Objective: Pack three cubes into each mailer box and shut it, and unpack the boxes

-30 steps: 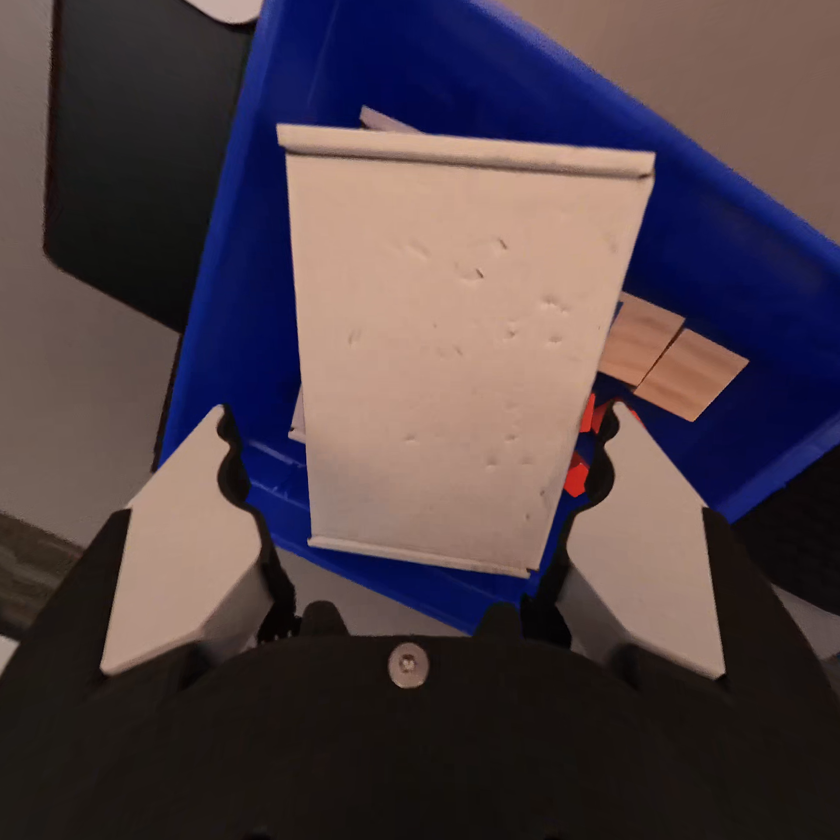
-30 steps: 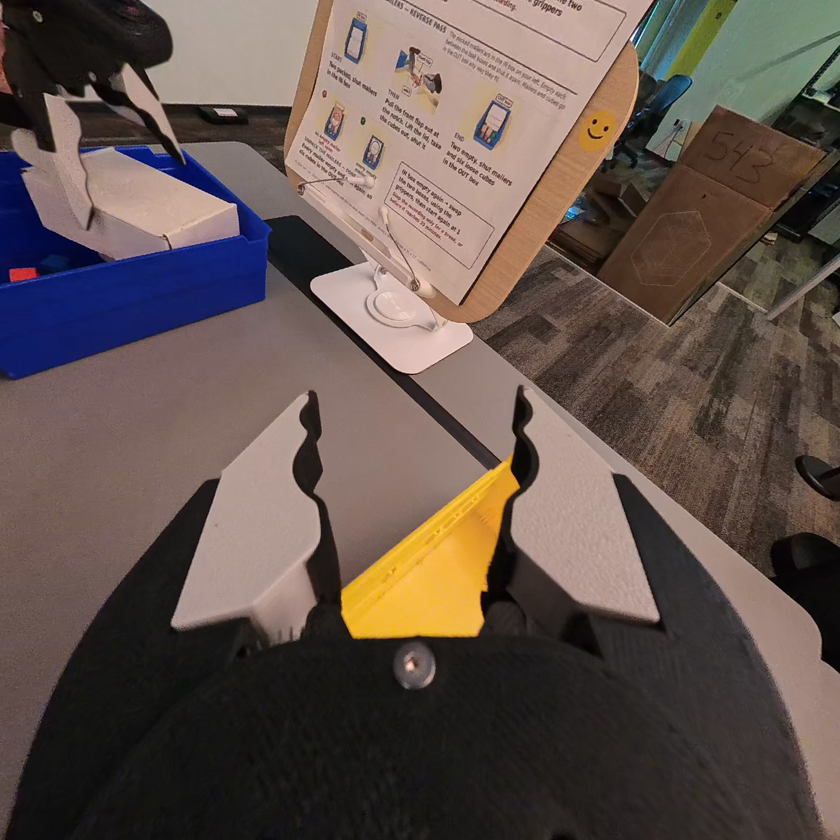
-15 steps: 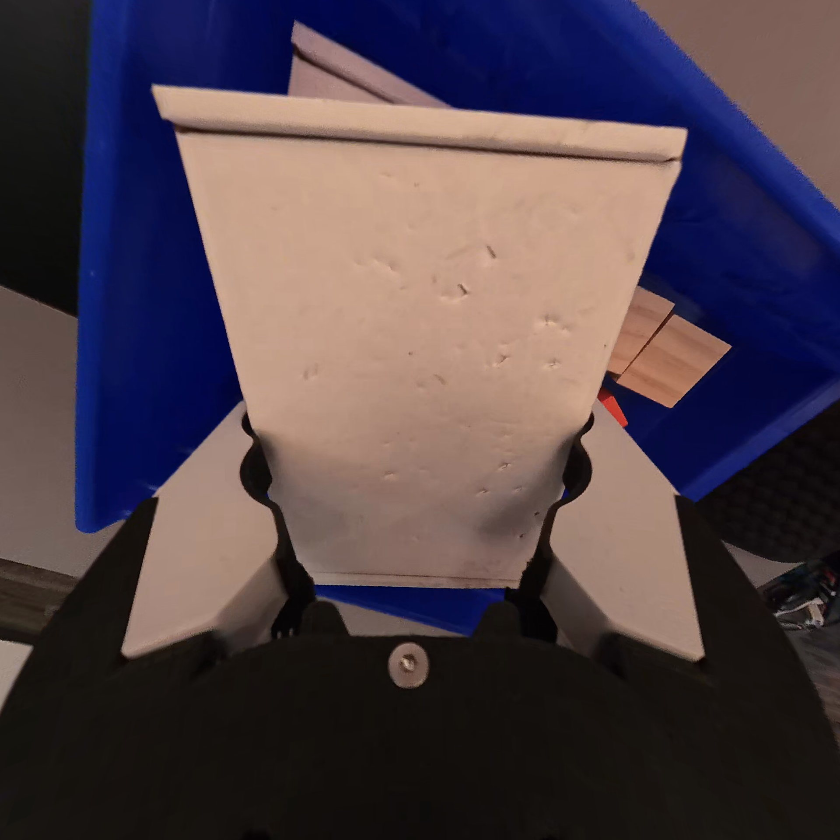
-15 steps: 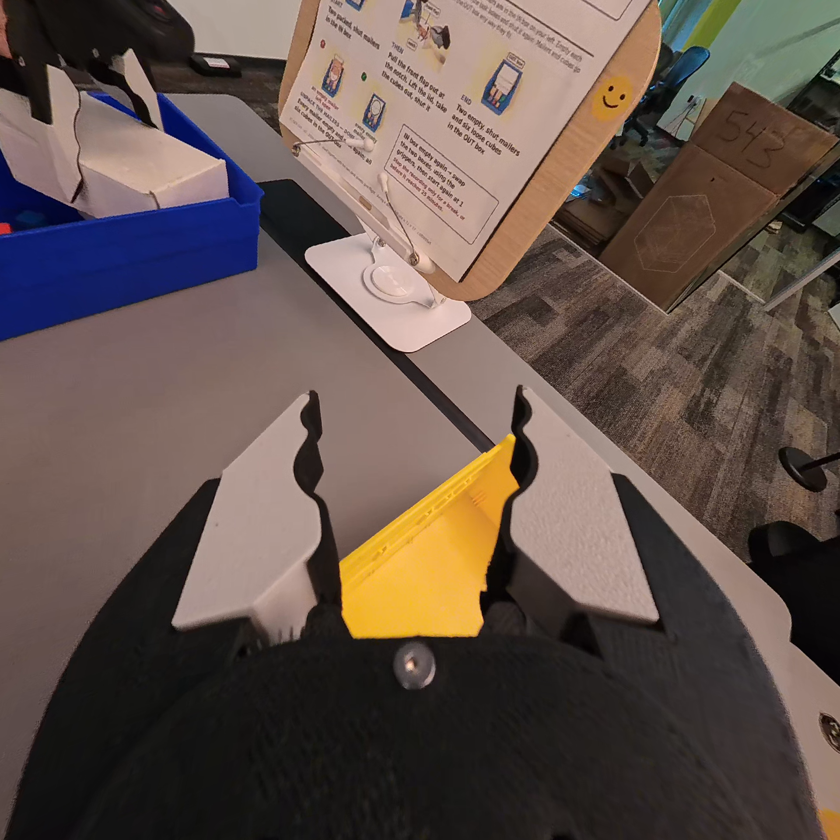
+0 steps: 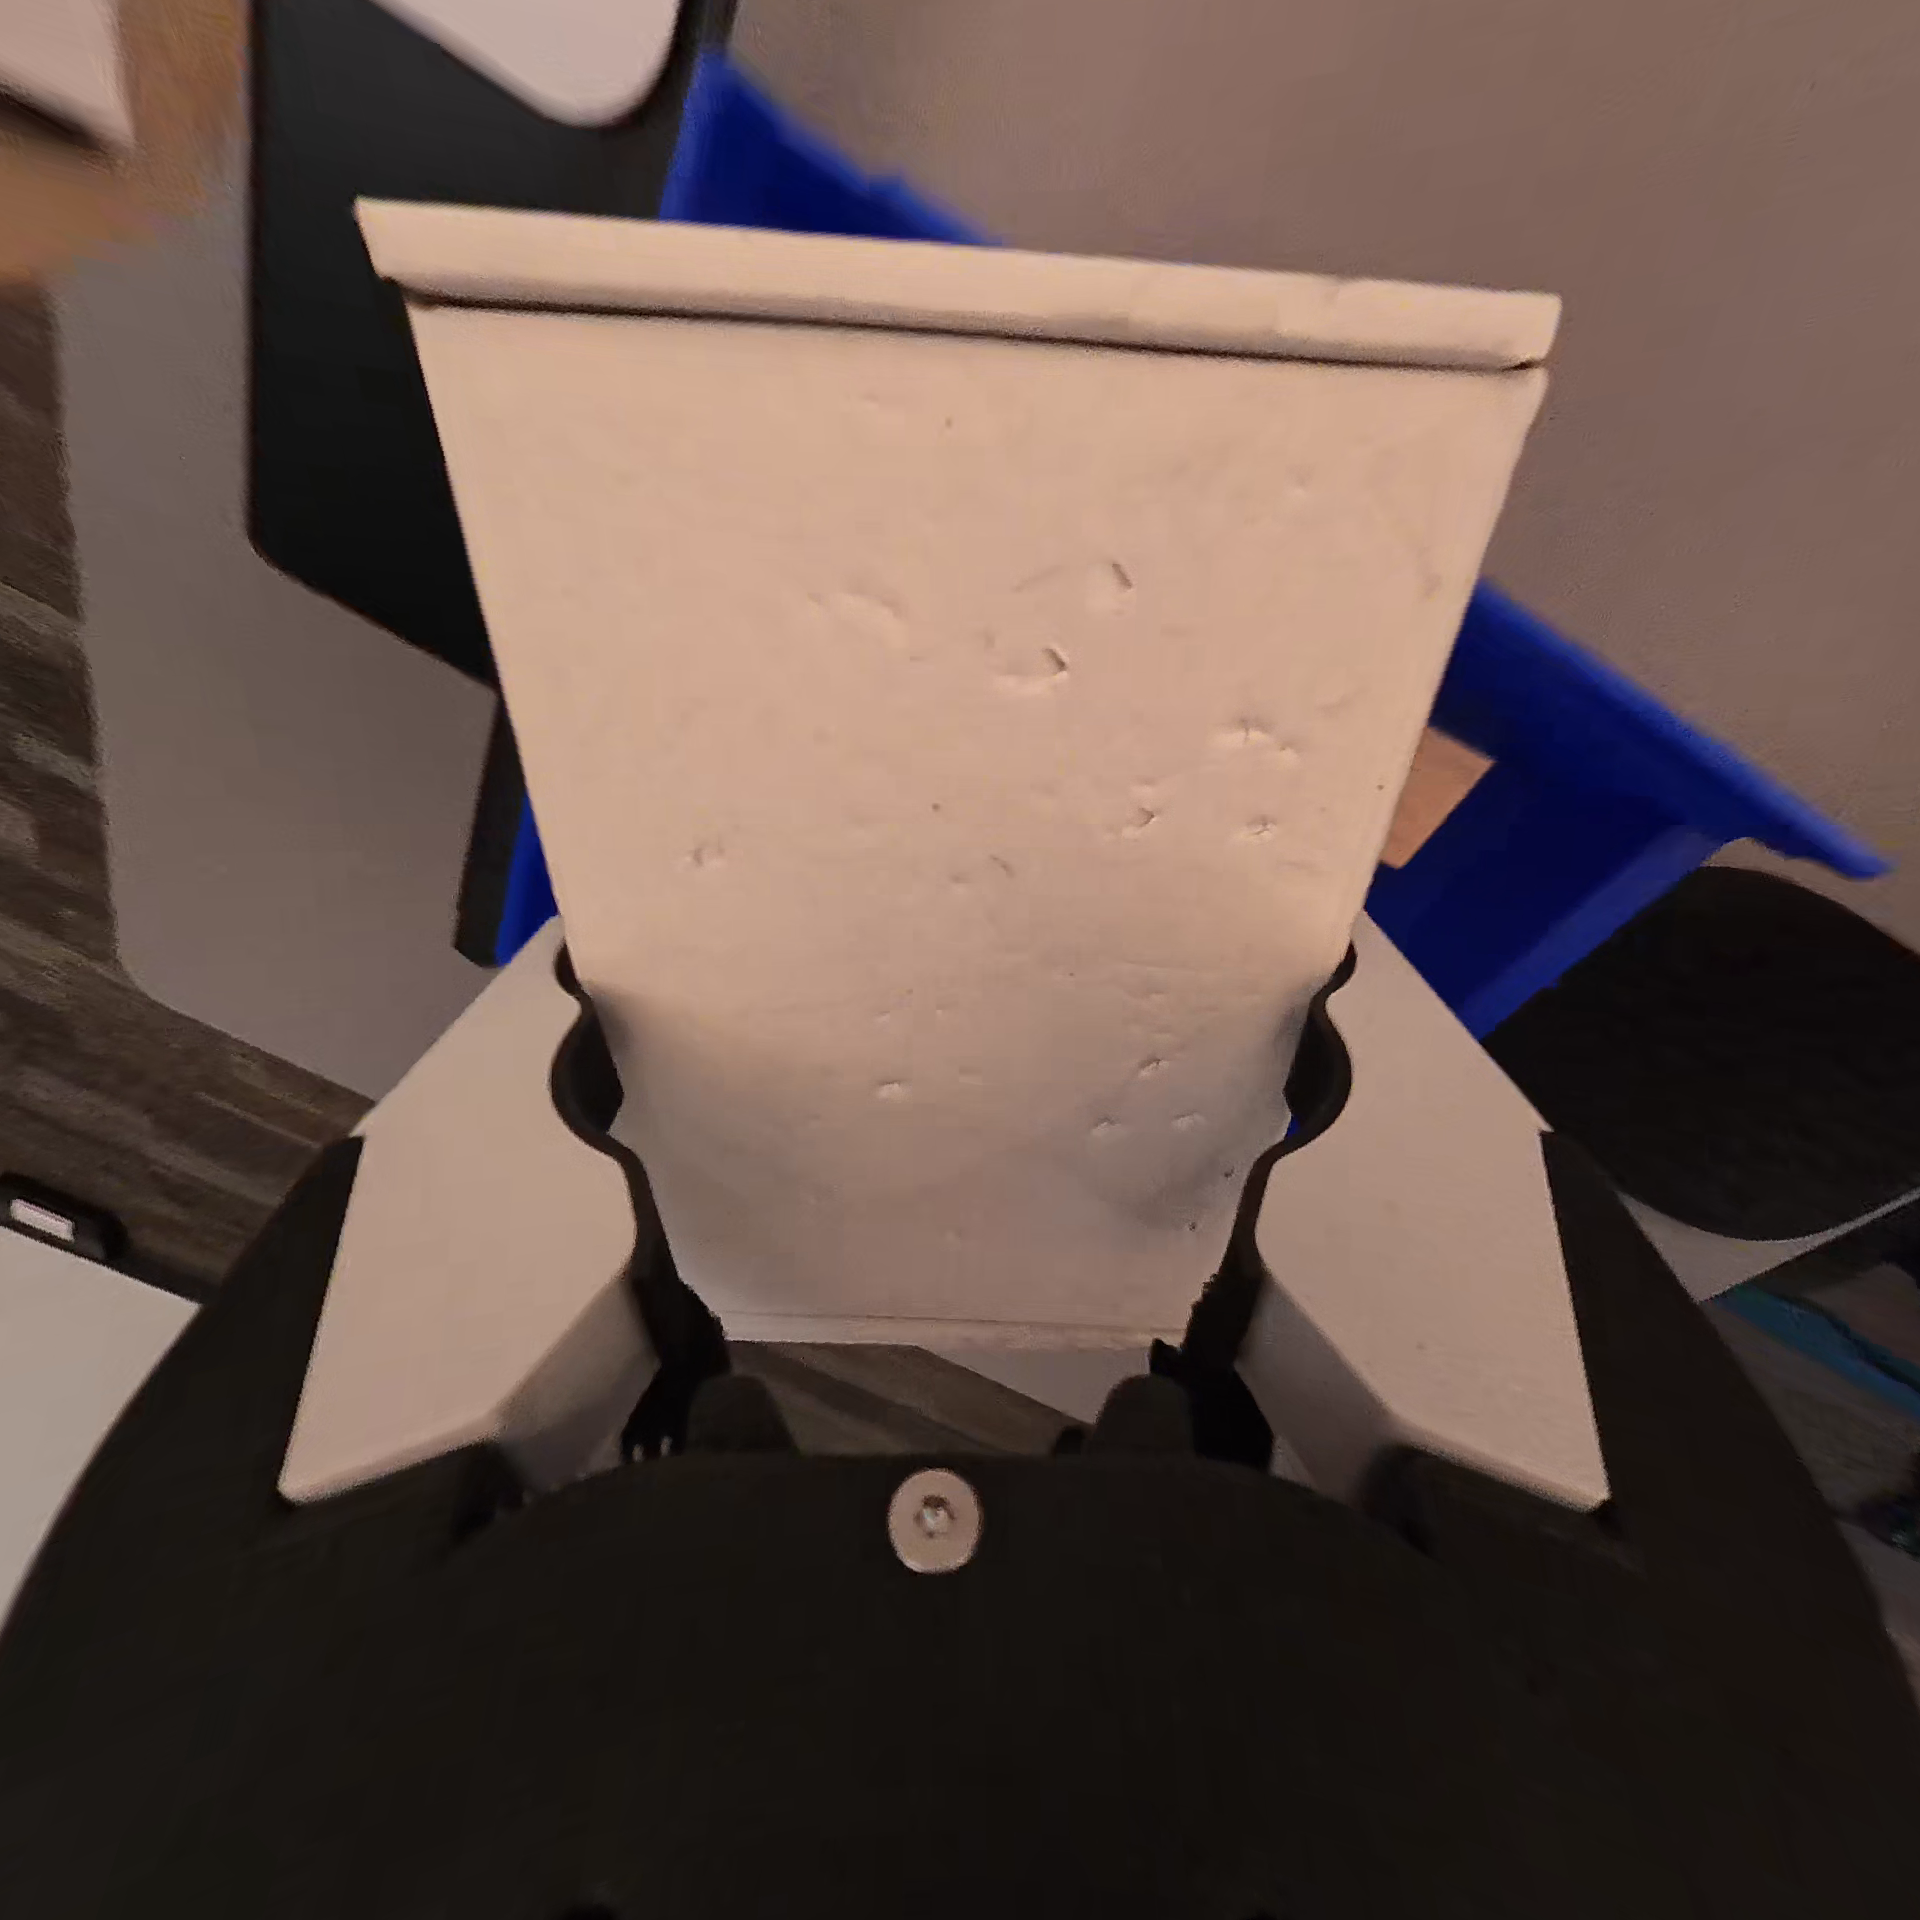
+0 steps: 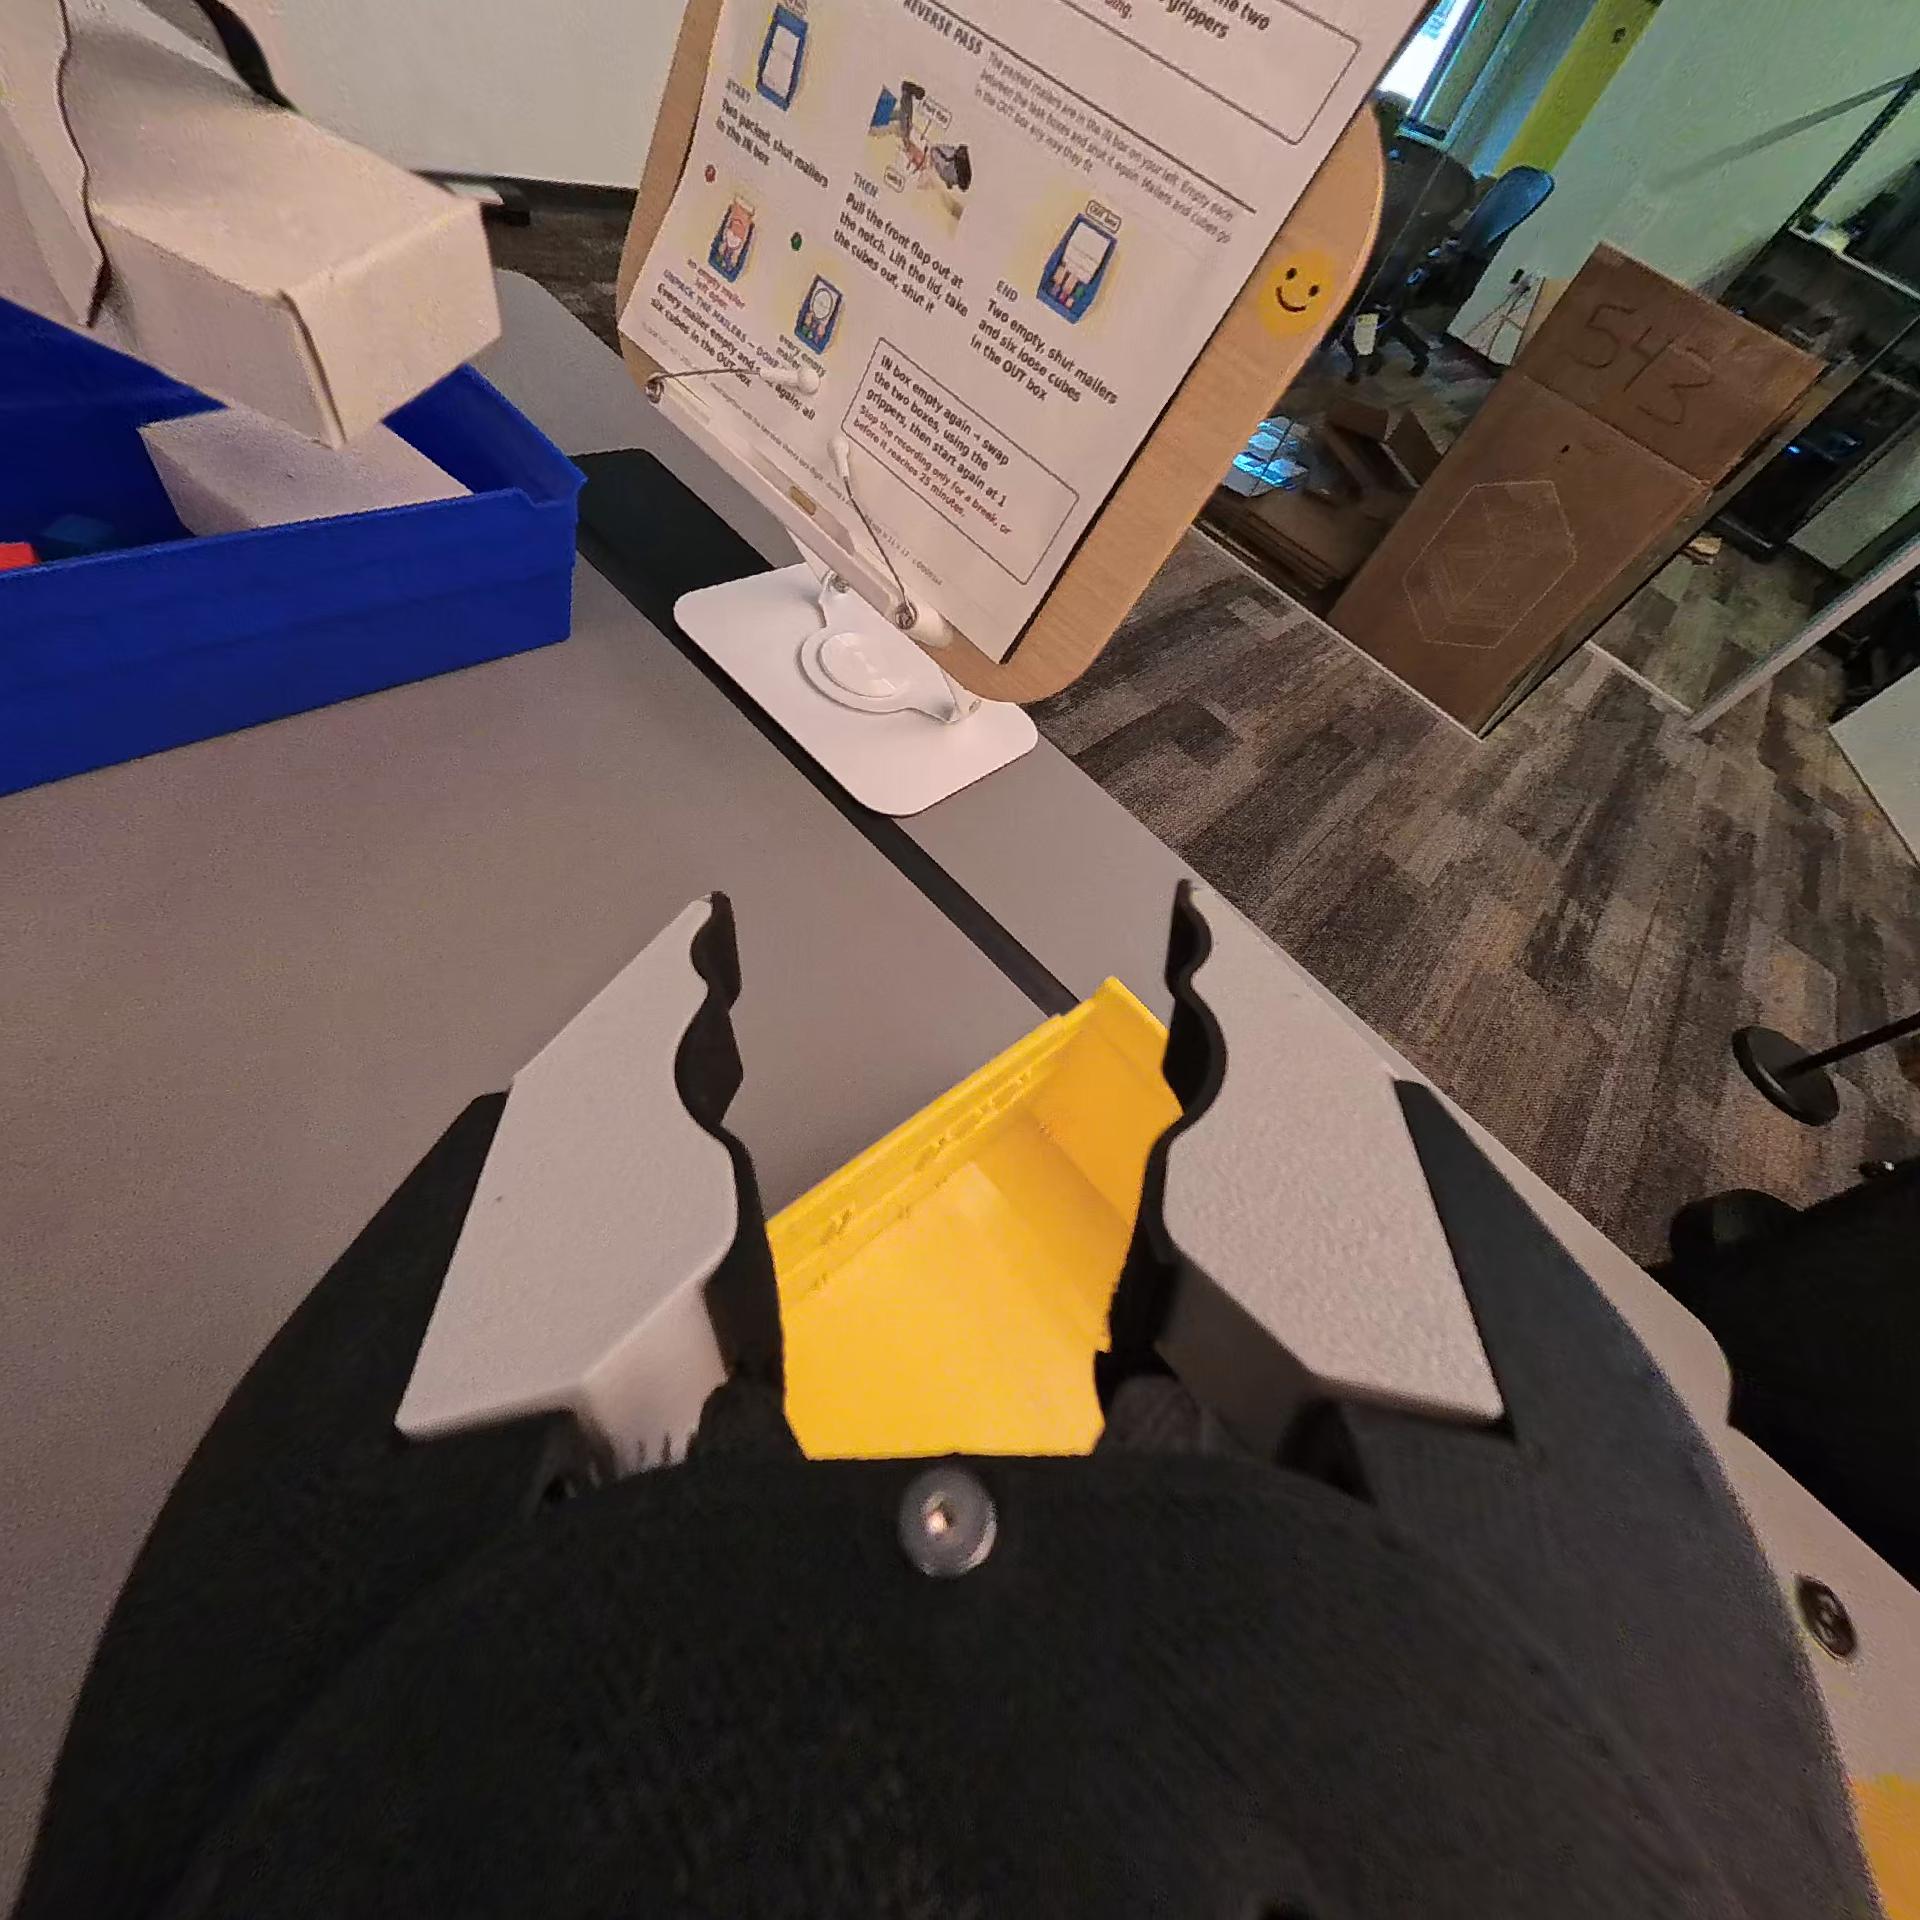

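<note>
Grey tabletop (image 6: 312,935) with carpeted office floor off its right edge. Left claw (image 5: 951,1049) is clamped on a white mailer box (image 5: 966,790), its fingers (image 5: 468,1236) pressing both side walls at the near end; the box sticks out forward, lid closed, raised above the blue bin (image 5: 1538,748). From the right wrist view this box (image 6: 281,249) hangs over the bin (image 6: 291,613), where a second white mailer (image 6: 291,468) lies. Tan cube (image 5: 1439,795) visible inside the bin. Right claw (image 6: 951,997) is spread, grasping nothing, above a yellow bin (image 6: 966,1247). Instruction board (image 6: 987,312) stands far right.
</note>
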A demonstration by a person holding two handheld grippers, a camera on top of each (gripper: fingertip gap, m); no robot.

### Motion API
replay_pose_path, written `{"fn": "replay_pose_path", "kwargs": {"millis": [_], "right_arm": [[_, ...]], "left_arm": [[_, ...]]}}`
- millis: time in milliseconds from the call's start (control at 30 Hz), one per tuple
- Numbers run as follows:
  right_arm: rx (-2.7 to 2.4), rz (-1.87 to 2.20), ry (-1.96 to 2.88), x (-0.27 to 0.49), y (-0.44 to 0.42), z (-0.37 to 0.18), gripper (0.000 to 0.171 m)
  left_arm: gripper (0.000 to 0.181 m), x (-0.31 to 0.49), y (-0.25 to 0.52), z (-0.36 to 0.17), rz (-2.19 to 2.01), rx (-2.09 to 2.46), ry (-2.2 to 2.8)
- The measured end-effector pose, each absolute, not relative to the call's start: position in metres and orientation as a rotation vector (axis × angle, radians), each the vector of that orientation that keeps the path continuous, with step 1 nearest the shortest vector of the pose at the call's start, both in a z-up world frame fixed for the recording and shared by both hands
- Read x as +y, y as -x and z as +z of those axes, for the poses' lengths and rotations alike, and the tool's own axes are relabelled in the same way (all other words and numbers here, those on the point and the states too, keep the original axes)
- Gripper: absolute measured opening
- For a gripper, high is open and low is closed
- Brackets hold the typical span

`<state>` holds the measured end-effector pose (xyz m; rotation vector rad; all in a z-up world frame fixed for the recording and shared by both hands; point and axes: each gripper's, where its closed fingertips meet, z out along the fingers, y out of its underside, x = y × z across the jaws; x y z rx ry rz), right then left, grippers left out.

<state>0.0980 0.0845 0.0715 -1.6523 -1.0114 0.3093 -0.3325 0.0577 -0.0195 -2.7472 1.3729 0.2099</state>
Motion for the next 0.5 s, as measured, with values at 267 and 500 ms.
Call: {"fn": "replay_pose_path", "kwargs": {"millis": [267, 500], "right_arm": [[-0.982, 0.164, 1.823, 0.086, -0.173, 0.049, 0.079], [-0.509, 0.178, 2.260, 0.115, -0.300, -0.031, 0.067]], "left_arm": [[0.132, 0.041, 0.172, -0.003, 0.103, 1.782, 2.413], [0.132, 0.025, 0.072, -0.072, 0.035, 2.024, 2.308]]}}
